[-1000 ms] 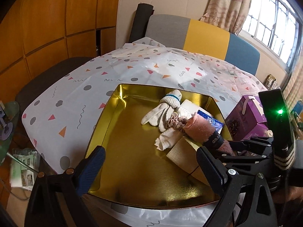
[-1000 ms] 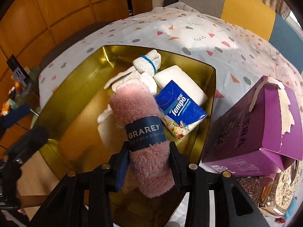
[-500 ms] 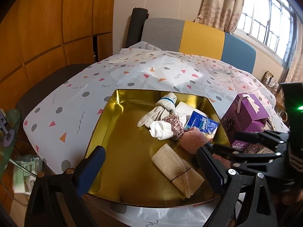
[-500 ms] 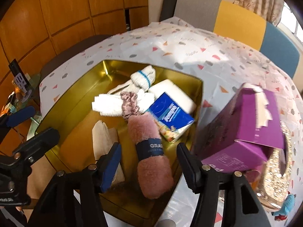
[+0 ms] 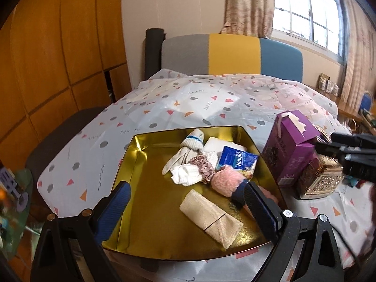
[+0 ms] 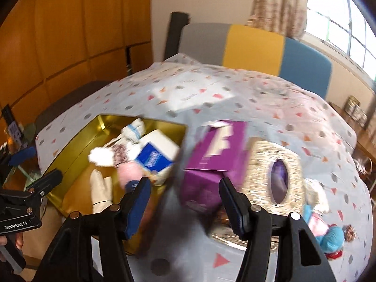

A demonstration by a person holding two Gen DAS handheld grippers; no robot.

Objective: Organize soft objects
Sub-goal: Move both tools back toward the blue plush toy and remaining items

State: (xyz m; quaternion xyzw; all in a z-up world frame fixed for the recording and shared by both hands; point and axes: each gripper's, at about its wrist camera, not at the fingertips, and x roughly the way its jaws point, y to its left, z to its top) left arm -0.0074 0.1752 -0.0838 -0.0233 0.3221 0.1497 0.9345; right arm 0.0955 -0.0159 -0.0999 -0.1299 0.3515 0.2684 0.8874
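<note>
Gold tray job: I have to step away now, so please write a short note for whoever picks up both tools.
Left tool: open, empty, over the near edge of the gold tray.
Right tool: open, empty, facing the purple box.
In the tray: pink rolled cloth, beige rolled cloth, white glove, white sock, scrunchie, blue tissue pack, white pack.
Done: the pink rolled cloth lies in the tray.
Left: soft items on the tablecloth to the right of the glittery tissue box, among them a blue knitted toy; the picture is blurred there.
</note>
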